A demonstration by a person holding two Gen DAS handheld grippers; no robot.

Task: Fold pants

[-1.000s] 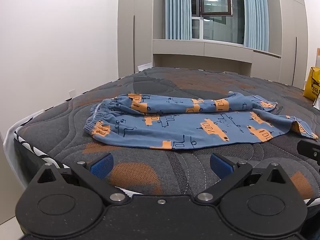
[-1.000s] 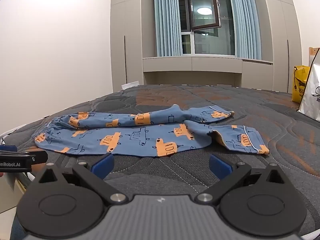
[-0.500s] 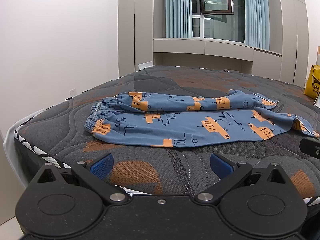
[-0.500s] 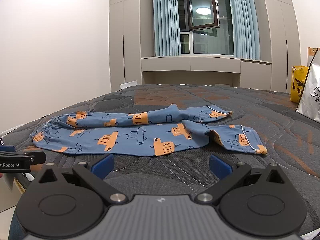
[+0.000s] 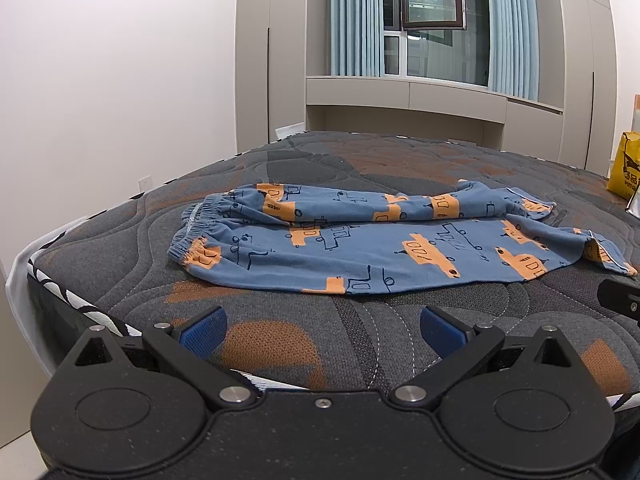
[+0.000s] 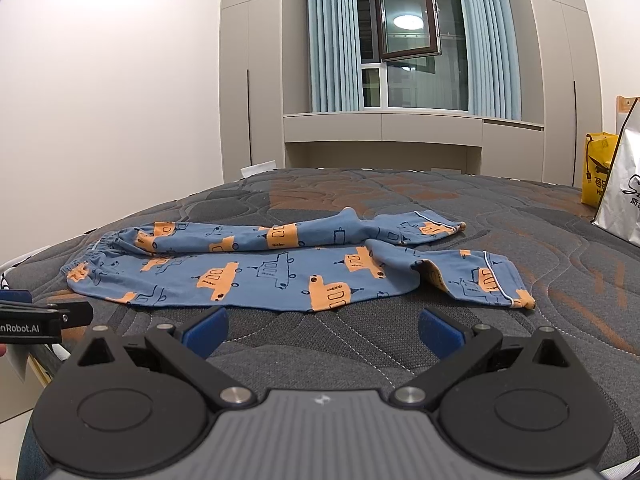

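Across the bed (image 5: 120,248) ahead of your wide, empty fingers, the pants (image 5: 380,248) run crosswise, waistband (image 5: 192,236) nearer your left gripper (image 5: 322,330), cuffs (image 6: 488,280) nearer your right gripper (image 6: 322,328).

I am operating in a home bedroom: a quilted mattress (image 5: 280,344), tall built-in wardrobes (image 6: 250,80), blue curtains (image 6: 334,40) and a window (image 6: 408,20) beyond its far edge.

The white bag (image 6: 624,184) is cut off at the right edge.
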